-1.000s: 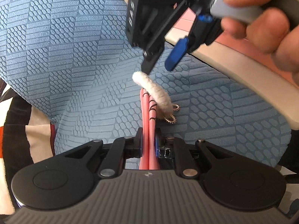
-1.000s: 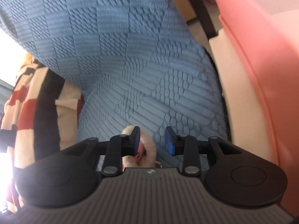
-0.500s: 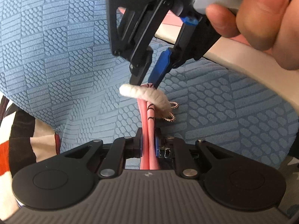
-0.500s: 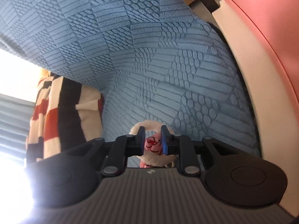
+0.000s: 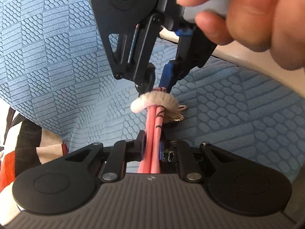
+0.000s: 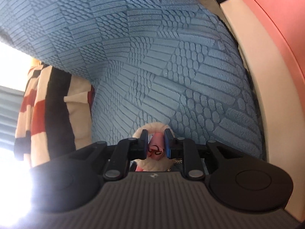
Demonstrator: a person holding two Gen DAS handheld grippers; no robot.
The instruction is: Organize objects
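A pink band (image 5: pixel 155 129) with black markings, doubled into two strands, stands up from my left gripper (image 5: pixel 151 145), which is shut on it low down. A fluffy white ring (image 5: pixel 154 101) sits around the band near its top, with small gold charms (image 5: pixel 179 114) hanging beside it. My right gripper (image 5: pixel 158 89) comes down from above, held by a hand (image 5: pixel 257 19). In the right wrist view its blue pads press on the band's pink tip (image 6: pixel 156 147), so my right gripper (image 6: pixel 156 141) is shut on it, with the white ring (image 6: pixel 154 126) showing behind.
A blue textured cover (image 5: pixel 57 57) fills the background under both grippers. A red, black and cream striped cloth (image 6: pixel 47 105) lies at the left. A cream and pink padded edge (image 6: pixel 253 76) runs along the right. Bright glare washes out the lower left of the right wrist view.
The right gripper came down onto the top of the pink band and its jaws narrowed onto the tip. The white ring tipped from slanted to nearly level. The left gripper kept its hold.
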